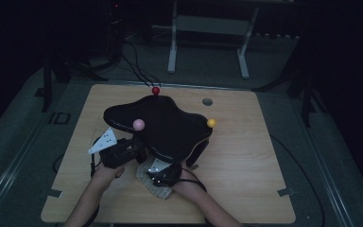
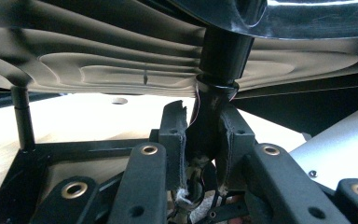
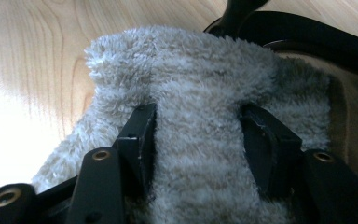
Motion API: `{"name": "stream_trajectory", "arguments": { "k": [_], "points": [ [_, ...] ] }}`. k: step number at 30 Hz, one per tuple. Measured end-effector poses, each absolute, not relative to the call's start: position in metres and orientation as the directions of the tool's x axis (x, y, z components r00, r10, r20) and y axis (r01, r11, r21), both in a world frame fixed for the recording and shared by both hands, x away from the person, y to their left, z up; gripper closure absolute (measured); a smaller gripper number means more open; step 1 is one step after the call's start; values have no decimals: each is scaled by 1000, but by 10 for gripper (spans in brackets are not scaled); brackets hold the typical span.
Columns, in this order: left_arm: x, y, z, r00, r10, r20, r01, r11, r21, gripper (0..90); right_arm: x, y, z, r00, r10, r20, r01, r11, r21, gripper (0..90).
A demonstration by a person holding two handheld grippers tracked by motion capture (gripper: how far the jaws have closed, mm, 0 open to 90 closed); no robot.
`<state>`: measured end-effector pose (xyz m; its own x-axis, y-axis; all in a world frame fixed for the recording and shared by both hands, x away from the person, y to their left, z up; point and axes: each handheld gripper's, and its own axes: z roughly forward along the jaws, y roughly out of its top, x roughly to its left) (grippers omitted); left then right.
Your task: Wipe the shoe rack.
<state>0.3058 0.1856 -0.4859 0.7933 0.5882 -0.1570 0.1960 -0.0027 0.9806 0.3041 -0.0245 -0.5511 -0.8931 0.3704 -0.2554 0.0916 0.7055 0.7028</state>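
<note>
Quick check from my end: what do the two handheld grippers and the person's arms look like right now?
Both grippers are black. The left gripper carries a pale three-cornered plate with dark dots. Its fingers are blocky, with frayed pads and brass-ringed holes in the links. The right gripper has a dark cable. The forearms are bare, with no sleeves in view.

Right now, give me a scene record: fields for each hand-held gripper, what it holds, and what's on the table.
left hand-held gripper: shut on a black post under the stand
right hand-held gripper: shut on the fluffy cloth
stand: black, wavy top, on the table, three balls at its edges
balls: red at the far edge, pink on the left, yellow on the right
fluffy cloth: grey-beige, on the table by the stand's near edge
table: light wood, round hole near the far edge
</note>
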Motion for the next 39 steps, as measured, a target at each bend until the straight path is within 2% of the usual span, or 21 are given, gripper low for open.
{"name": "stream_trajectory", "arguments": {
  "k": [7, 8, 15, 19, 21, 23, 27, 30, 34, 37, 39],
  "points": [
    [305, 185, -485, 791, 595, -145, 189, -13, 982, 746, 300, -49, -553, -898, 360, -252, 79, 697, 713, 494],
    [305, 185, -485, 790, 596, -144, 189, -13, 982, 746, 301, -54, -553, -902, 333, -274, 42, 700, 713, 495],
    [305, 186, -485, 791, 594, -149, 191, -9, 981, 746, 299, -87, -553, -903, 345, -255, 63, 695, 717, 496],
    [305, 185, -485, 790, 596, -146, 190, -12, 982, 745, 299, -112, -552, -894, 365, -259, 74, 691, 719, 570],
    [305, 185, -484, 787, 602, -134, 186, -24, 982, 743, 300, -121, -549, -891, 382, -247, 98, 692, 715, 656],
    [305, 185, -484, 788, 599, -144, 192, -17, 981, 743, 304, -131, -545, -889, 409, -205, 152, 687, 710, 709],
    [306, 185, -485, 791, 594, -147, 192, -12, 981, 744, 308, -143, -542, -864, 465, -194, 200, 670, 715, 713],
    [307, 186, -486, 794, 586, -160, 197, 1, 980, 744, 325, -158, -530, -786, 586, -197, 253, 596, 762, 707],
    [307, 186, -487, 795, 585, -161, 196, 4, 981, 744, 348, -171, -527, -697, 695, -177, 342, 540, 769, 700],
    [306, 184, -486, 786, 596, -162, 200, 2, 980, 744, 363, -174, -535, -655, 739, -158, 403, 519, 754, 690],
    [306, 184, -486, 785, 596, -168, 203, 9, 979, 744, 364, -170, -542, -666, 735, -127, 416, 508, 754, 698]
  ]
}}
